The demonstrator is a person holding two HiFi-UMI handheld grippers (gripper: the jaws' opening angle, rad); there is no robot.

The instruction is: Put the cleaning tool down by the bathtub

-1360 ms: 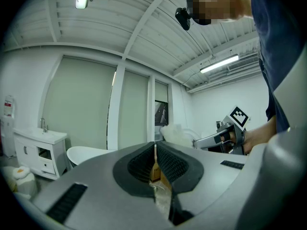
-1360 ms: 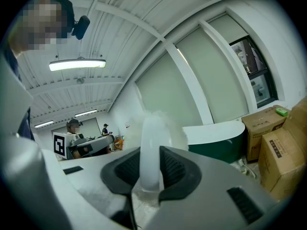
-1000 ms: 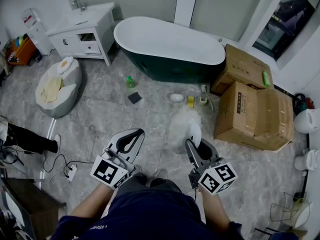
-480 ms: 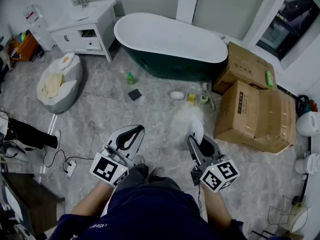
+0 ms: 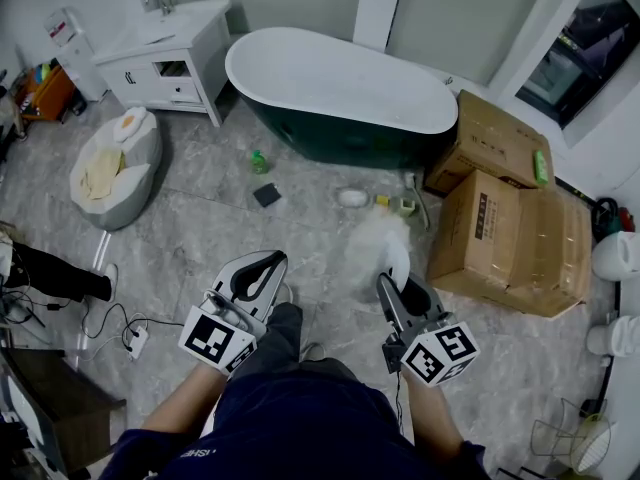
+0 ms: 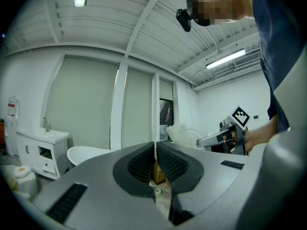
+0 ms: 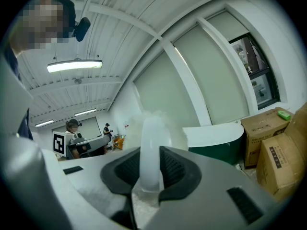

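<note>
The right gripper's [image 7: 151, 164] jaws clamp the cleaning tool's [image 7: 153, 128] smooth white handle. Its fluffy head points to 12 o'clock, well apart from the bathtub [image 5: 340, 78]. The left gripper [image 5: 262, 265] has its jaws together, empty. Laid down carelessly, the tool could knock over the floor clutter [image 5: 352, 197] beside the tub.

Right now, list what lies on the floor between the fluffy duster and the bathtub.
In the head view, a white oval dish, a yellow piece and a pale roll lie between the fluffy duster and the bathtub.
</note>
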